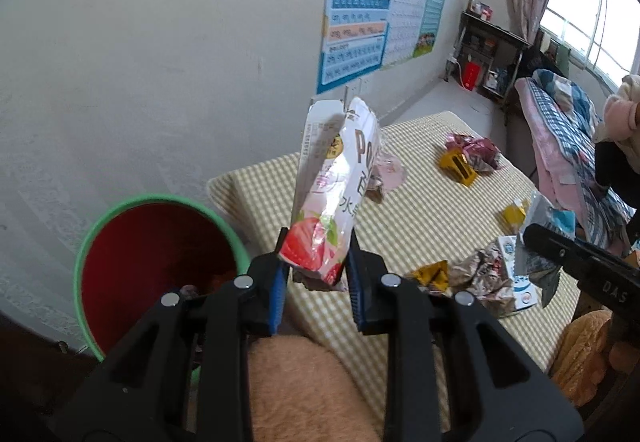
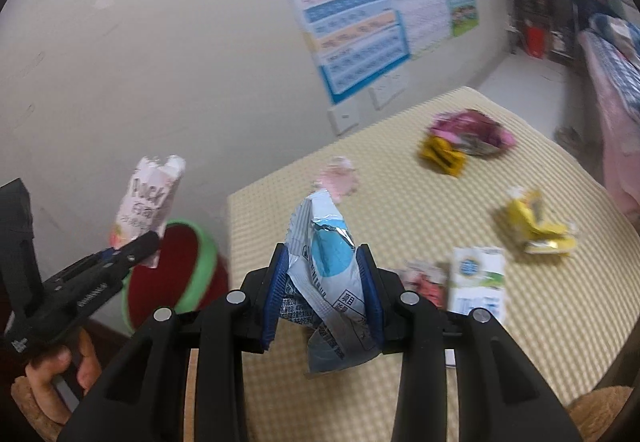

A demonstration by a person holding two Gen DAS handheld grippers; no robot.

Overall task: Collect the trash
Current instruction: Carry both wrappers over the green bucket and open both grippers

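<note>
My left gripper (image 1: pixel 316 270) is clenched on the bottom edge of a tall pink-and-white strawberry snack pouch (image 1: pixel 334 185), its blue pads (image 1: pixel 280 282) pinching the printed strawberry end so the torn top stands up and away from me. My right gripper (image 2: pixel 324 282) is clenched too, grasping a crumpled silver-and-blue foil wrapper (image 2: pixel 326 274) that bulges between its blue pads (image 2: pixel 370 290) and hangs out below them. Both loads are held in the air above the near part of the table with its yellow-and-white checked cloth (image 1: pixel 420 209).

Just left of my left gripper, beyond the table's left edge, stands a round red bucket with a green rim (image 1: pixel 160 262), mouth open; the pouch hangs near it, not over it as far as I can tell.

On the cloth near the right edge lie a white-and-blue milk carton (image 2: pixel 478 278), a crushed silver-and-pink wrapper (image 1: pixel 486 276) beside it, and a small folded yellow wrapper (image 1: pixel 432 274). Further along the right edge sits a yellow crumpled packet (image 2: pixel 536 226). Toward the middle lies a pale pink wrapper (image 2: pixel 338 175). Near the far edge a magenta crumpled bag (image 2: pixel 472 131) touches a yellow box-like packet (image 2: pixel 442 153).

Behind the table, blue-and-white charts (image 1: pixel 360 1) hang on the pale wall.
</note>
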